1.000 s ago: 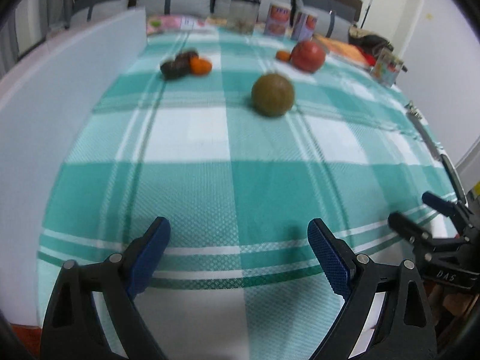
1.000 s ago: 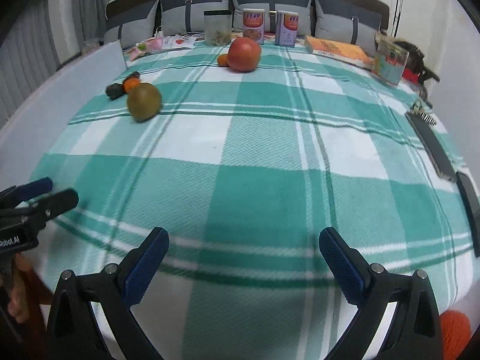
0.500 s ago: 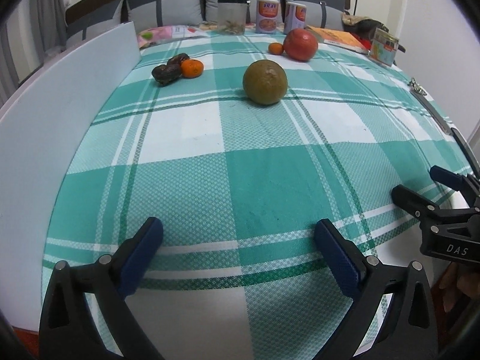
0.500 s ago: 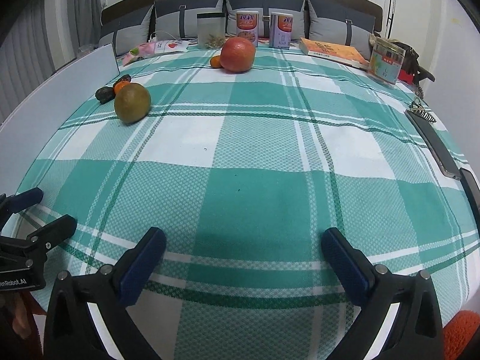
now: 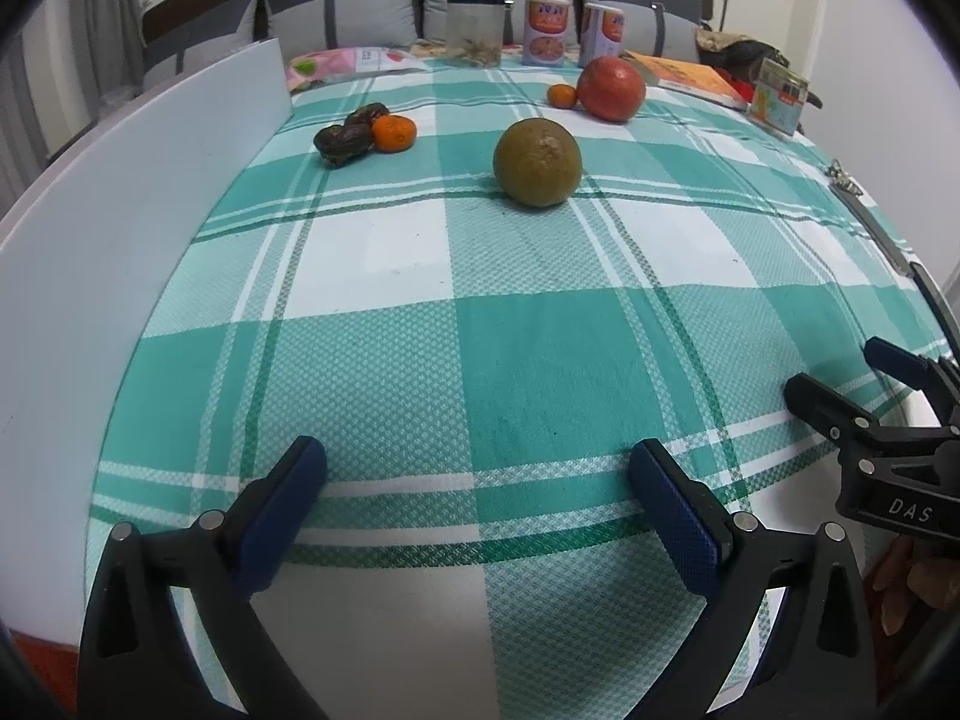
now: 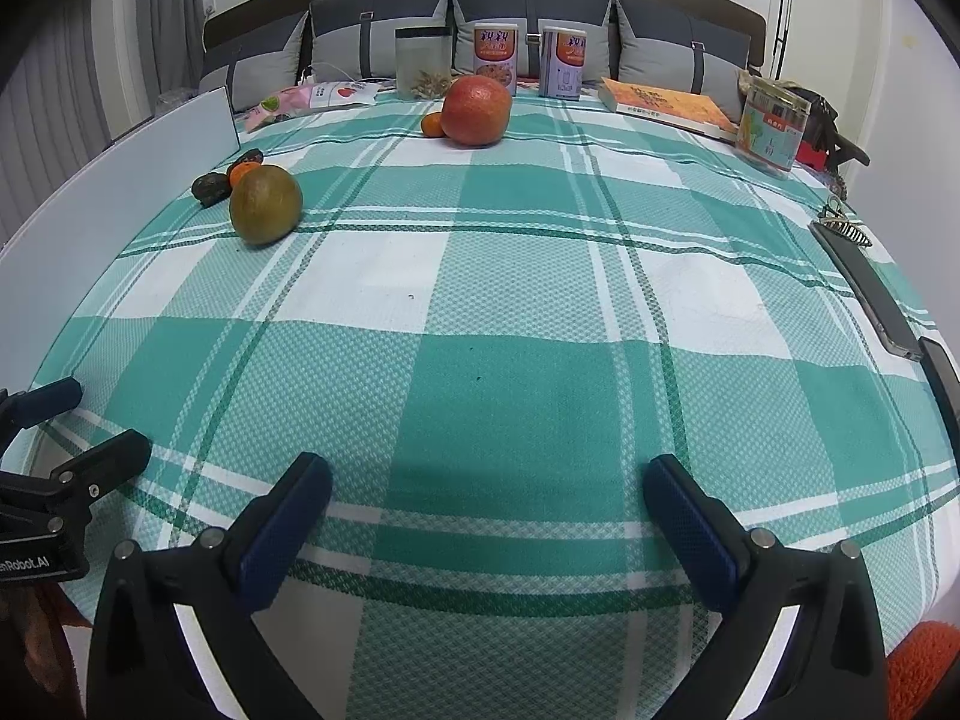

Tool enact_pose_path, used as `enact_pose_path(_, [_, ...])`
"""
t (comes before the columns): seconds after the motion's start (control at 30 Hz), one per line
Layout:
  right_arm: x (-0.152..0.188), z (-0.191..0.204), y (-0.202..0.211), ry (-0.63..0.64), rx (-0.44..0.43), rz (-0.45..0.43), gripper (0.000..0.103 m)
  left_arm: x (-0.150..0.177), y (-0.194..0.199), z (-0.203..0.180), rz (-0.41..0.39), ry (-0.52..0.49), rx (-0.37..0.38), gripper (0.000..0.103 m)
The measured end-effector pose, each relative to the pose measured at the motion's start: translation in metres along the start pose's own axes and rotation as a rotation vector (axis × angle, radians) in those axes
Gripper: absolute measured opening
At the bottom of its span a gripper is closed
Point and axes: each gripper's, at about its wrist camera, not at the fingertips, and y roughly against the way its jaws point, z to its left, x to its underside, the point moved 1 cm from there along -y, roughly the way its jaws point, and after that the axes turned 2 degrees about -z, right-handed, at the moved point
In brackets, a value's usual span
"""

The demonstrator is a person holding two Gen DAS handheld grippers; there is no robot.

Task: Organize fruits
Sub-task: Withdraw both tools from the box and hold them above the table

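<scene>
Left gripper (image 5: 477, 474): jaws wide, just been opening, nothing between them; it hangs over the near edge of the checked tablecloth (image 5: 540, 360). Its housing reads "DAS".

Right gripper (image 6: 487, 495): jaws wide apart, empty, over the same near edge. Its housing shows "nRobot.AI", partly cut off.

Fruit, all well beyond both grippers:
- green-brown round fruit (image 5: 537, 162), mid-cloth, nearest.
- small orange (image 5: 393, 132) touching two dark wrinkled fruits (image 5: 343, 143), far left, beside the white board (image 5: 120, 252).
- large red fruit (image 5: 611, 88) with a tiny orange (image 5: 562, 95) against its left side, far centre.

Back row: clear jar (image 6: 422, 63), two printed tins (image 6: 495, 57), their lettering unreadable; a book (image 6: 666, 103) and a printed box (image 6: 771, 123), writing too small to read.
</scene>
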Motion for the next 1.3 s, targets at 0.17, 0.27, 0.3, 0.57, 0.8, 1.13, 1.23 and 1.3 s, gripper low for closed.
enact_pose_path(0.17, [0.0008, -0.0001, 0.0004, 0.0, -0.003, -0.011, 0.103, -0.0024, -0.0019, 0.0013, 0.024, 0.002, -0.004, 0.103])
enact_pose_path(0.27, [0.0009, 0.0, 0.0003, 0.0, -0.003, -0.01, 0.103, -0.0022, -0.0017, 0.0021, 0.034, -0.009, 0.005, 0.103])
enact_pose_path(0.3, [0.0011, -0.0001, 0.0004, 0.0, -0.003, -0.01, 0.103, -0.002, -0.0014, 0.0026, 0.036, -0.014, 0.011, 0.103])
enact_pose_path(0.57, [0.0022, 0.001, 0.0021, -0.009, 0.006, -0.002, 0.103, 0.0022, 0.0002, 0.0013, 0.009, -0.036, 0.014, 0.103])
enact_pose_path(0.8, [0.003, 0.0038, 0.0052, -0.052, 0.059, 0.018, 0.103, 0.0046, 0.002, 0.0017, -0.011, -0.039, 0.012, 0.102])
enact_pose_path(1.13, [0.0058, 0.0016, 0.0058, -0.03, 0.023, 0.015, 0.103, 0.0047, 0.002, 0.0021, -0.011, -0.046, 0.011, 0.102])
enact_pose_path(1.23, [0.007, 0.0013, 0.0061, -0.03, 0.024, 0.007, 0.103, 0.0046, 0.002, 0.0022, -0.011, -0.046, 0.011, 0.102])
enact_pose_path(1.3, [0.0071, 0.0014, 0.006, -0.031, 0.026, 0.005, 0.103, 0.0046, 0.002, 0.0017, -0.008, -0.046, 0.01, 0.102])
